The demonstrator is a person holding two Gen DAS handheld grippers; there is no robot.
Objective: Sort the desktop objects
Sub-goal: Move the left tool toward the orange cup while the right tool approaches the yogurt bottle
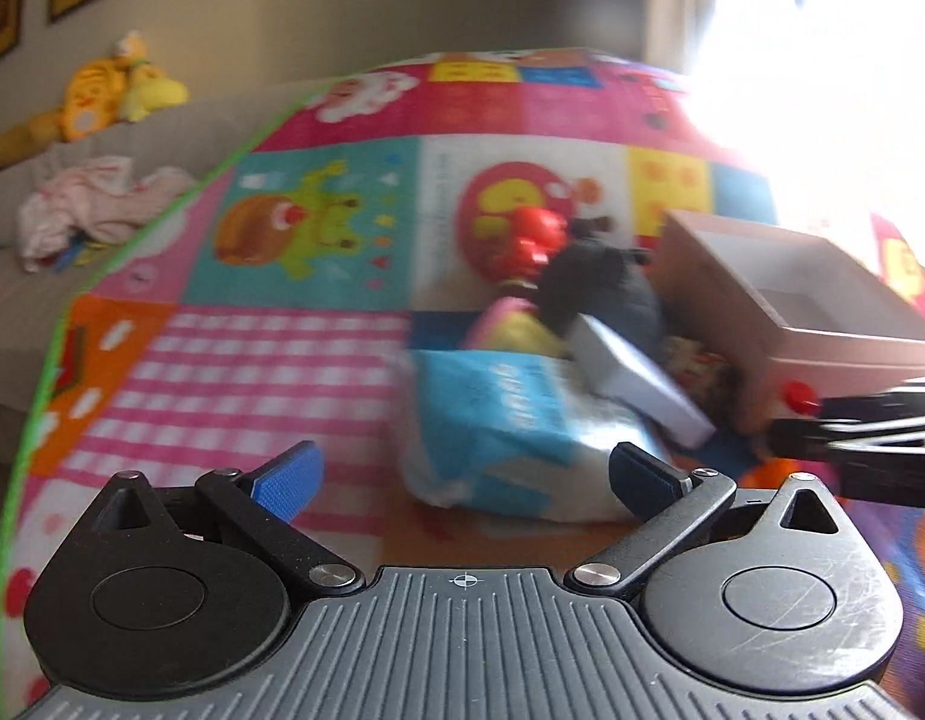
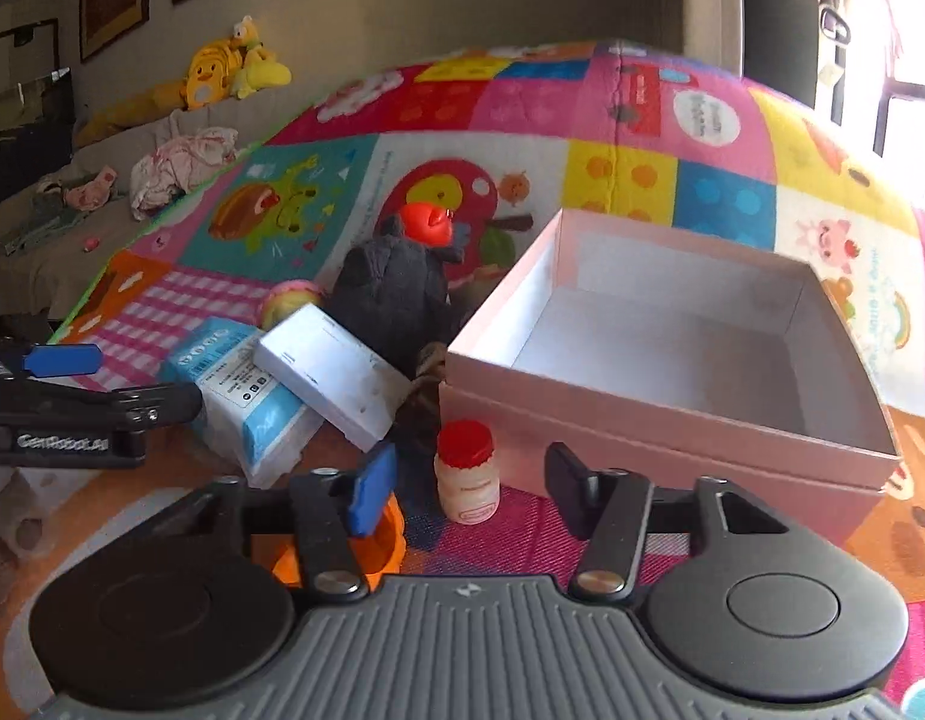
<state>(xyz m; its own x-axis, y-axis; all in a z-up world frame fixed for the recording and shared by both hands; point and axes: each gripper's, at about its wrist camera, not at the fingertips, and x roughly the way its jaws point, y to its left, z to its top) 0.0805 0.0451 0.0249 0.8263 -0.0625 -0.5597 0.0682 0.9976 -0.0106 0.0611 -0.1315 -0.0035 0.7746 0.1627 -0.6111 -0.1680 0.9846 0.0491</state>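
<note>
Standing upright on the play mat [image 2: 726, 120] just before the pink box [image 2: 672, 444], the small red-capped bottle [image 2: 467, 474] is framed by the right gripper [image 2: 471, 489] — jaws part-spread, pads not touching it. Light, rigid, probably slick plastic is judged — best pinched across the body below the cap. The left gripper [image 1: 462, 474] is spread wide, holding nothing.

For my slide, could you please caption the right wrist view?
Right tool open before small red-capped bottle beside empty pink box.
</note>
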